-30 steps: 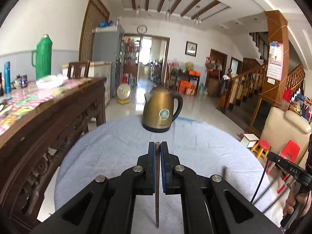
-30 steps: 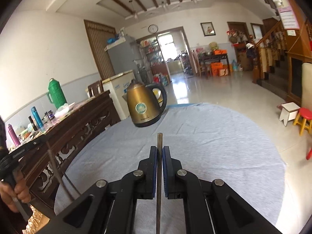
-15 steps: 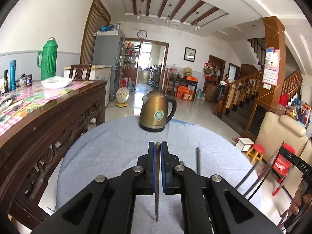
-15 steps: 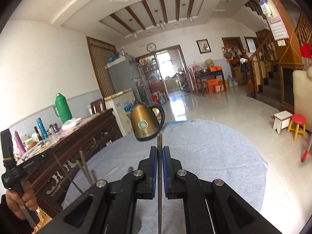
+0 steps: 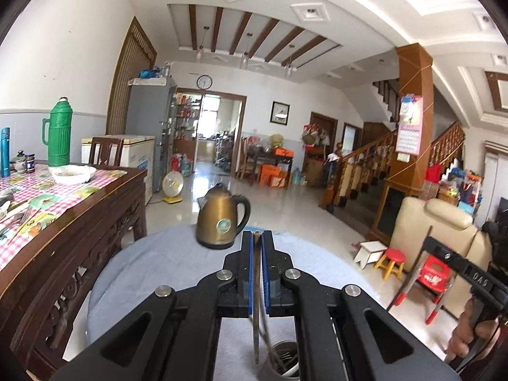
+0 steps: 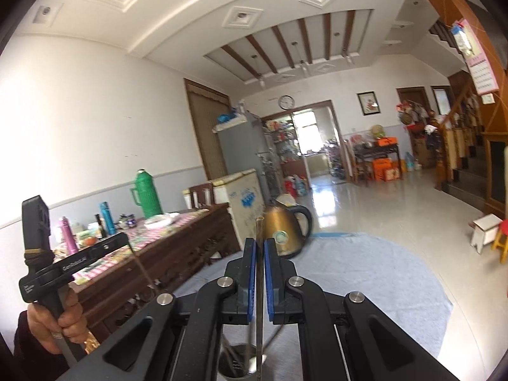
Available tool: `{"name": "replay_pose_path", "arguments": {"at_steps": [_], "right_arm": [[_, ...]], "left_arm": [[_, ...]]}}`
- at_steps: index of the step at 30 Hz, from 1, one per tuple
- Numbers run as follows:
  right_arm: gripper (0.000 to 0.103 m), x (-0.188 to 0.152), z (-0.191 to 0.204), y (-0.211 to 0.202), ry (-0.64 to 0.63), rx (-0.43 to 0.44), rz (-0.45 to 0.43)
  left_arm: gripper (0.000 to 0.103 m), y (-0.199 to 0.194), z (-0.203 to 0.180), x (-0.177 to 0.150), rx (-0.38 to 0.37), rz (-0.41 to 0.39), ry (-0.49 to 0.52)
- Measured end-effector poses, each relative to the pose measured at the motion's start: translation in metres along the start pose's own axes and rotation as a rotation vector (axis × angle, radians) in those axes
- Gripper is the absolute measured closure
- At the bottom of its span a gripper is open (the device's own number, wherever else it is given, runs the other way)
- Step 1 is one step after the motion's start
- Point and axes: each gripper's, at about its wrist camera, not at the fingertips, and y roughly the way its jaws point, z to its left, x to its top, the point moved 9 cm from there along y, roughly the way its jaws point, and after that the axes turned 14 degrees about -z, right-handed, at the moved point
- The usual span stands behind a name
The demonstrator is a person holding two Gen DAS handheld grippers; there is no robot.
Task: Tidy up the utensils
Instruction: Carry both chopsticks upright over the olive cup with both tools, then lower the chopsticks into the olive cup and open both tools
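Both grippers have risen since a second ago. The left gripper (image 5: pixel 257 235) clamps a chopstick (image 5: pixel 256 301); below it stands a metal cup (image 5: pixel 282 360). The right gripper (image 6: pixel 259 244) pinches what looks like another chopstick (image 6: pixel 259 301).

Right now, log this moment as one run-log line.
left tool: shut on chopstick | right tool: shut on thin stick | metal holder: below both | kettle: on grey-clothed table

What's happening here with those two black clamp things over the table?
A person is sorting utensils with a hand-held tool in each hand. The left tool is shut on a thin chopstick-like stick, and the right tool is shut on another thin stick. Both sticks hang above a metal holder cup on the grey-clothed round table. A bronze kettle stands at the far edge.
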Motion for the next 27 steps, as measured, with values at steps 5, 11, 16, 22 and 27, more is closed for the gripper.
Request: {"name": "replay_pose_path", "arguments": {"at_steps": [5,11,16,22,27], "right_arm": [[0.097,0.015,0.026,0.000,-0.012,0.046,-0.056],[0.097,0.004,0.050,0.016,-0.057,0.045,-0.077],[0.097,-0.026,0.065,0.032,-0.121,0.034,-0.032],[0.097,-0.049,0.067,0.040,-0.156,0.031,0.014],[0.097,-0.061,0.056,0.042,-0.146,0.020,0.058]], "left_arm": [[0.098,-0.007,-0.014,0.010,-0.049,-0.020,-0.024],[0.098,0.000,-0.030,0.000,-0.079,0.002,-0.032],[0.098,0.009,-0.034,-0.015,-0.078,0.037,-0.036],[0.098,0.017,-0.036,-0.034,-0.078,0.089,-0.041],[0.098,0.021,-0.039,-0.046,-0.077,0.129,-0.034]]}}
